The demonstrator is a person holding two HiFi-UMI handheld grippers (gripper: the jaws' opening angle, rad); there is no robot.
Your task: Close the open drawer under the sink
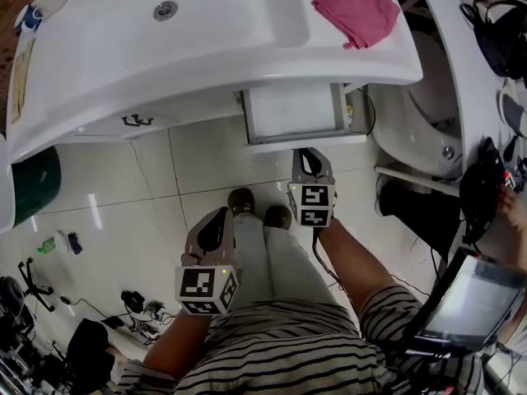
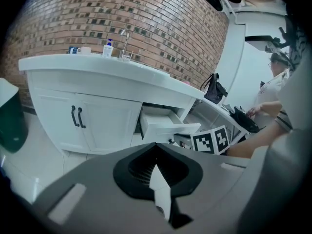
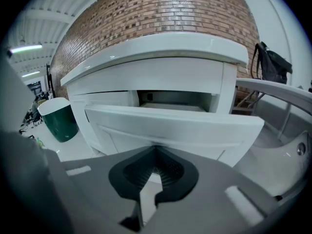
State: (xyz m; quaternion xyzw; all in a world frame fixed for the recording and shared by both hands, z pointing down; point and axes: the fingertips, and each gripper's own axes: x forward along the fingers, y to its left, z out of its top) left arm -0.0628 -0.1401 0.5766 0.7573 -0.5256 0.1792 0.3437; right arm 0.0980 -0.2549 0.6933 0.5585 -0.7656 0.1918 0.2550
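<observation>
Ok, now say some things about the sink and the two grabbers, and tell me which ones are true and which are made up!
1. The drawer under the sink is pulled open. True.
2. The pink cloth hangs from the drawer. False: it lies on the sink's top.
3. The right gripper is nearer the drawer than the left gripper. True.
4. The left gripper holds the pink cloth. False: its jaws are together with nothing between them.
5. The bin beside the sink is red. False: it is dark green.

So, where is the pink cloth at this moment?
In the head view the pink cloth lies at the right end of the sink counter, beside the basin, with the open drawer below it.
</observation>
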